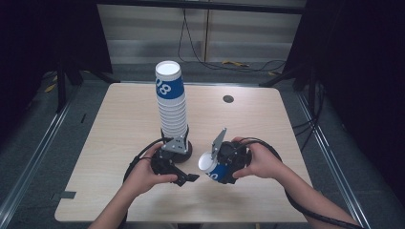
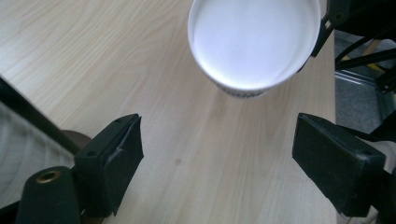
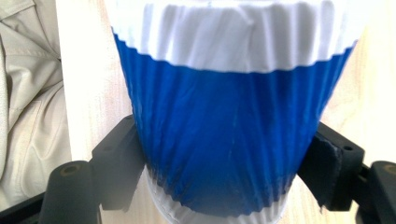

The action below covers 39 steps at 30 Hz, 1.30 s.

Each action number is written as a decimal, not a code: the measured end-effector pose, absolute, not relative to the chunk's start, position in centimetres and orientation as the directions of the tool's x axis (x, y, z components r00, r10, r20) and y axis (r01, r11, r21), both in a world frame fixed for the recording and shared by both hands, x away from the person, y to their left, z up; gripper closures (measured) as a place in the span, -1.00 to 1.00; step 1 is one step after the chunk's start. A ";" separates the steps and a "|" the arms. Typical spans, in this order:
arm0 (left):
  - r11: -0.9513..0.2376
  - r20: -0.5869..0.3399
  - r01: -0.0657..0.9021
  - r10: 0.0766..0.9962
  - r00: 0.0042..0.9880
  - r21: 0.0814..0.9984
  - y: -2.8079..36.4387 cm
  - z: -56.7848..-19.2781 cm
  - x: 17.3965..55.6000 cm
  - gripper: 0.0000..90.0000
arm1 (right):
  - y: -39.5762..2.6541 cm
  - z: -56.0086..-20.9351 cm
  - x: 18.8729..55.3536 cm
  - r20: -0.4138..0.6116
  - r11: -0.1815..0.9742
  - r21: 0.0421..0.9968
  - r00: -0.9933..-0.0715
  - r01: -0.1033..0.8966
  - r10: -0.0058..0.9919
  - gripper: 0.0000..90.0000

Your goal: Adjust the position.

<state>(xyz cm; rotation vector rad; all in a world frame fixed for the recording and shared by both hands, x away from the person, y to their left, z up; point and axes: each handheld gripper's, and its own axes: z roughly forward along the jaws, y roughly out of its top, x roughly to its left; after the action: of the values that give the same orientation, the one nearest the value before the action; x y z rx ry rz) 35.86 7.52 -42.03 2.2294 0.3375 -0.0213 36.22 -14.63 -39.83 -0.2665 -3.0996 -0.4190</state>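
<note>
Right gripper holds one paper cup, left gripper waits open

High view: a tall stack (image 1: 171, 98) of cups stands on the table (image 1: 119, 124); the right gripper (image 1: 224, 164) holds a single cup (image 1: 212, 168) tilted on its side, mouth toward the left gripper (image 1: 184, 177). Left gripper view: jaws wide apart, nothing between them — the cup mouth (image 2: 254, 42) hangs just ahead. Right gripper view: both jaws press the blue wall (image 3: 224, 140) near the base. The cup looks light, thin and easily crushed — better a gentle grip on the wall.
</note>
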 end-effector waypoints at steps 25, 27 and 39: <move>-0.558 -0.188 0.257 0.180 0.966 0.789 6.3 -42.5 35.6 -0.46 | -12.3 -40.0 36.0 0.036 0.942 0.312 -0.992 0.125 0.120 -0.50; -0.554 -0.193 0.262 0.181 0.964 0.790 6.4 -42.4 35.6 -0.37 | -12.2 -40.0 36.1 0.033 0.941 0.314 -0.992 0.124 0.119 -0.50; -0.559 -0.193 0.259 0.176 0.965 0.788 6.8 -42.7 35.7 -0.36 | -12.3 -39.9 36.1 0.031 0.940 0.318 -0.993 0.122 0.118 -0.51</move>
<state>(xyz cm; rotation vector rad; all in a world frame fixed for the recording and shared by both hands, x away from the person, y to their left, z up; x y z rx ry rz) 35.69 6.78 -42.68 2.1769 0.3045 -0.1142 36.10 -12.26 -39.90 -0.1906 -3.0828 -0.5060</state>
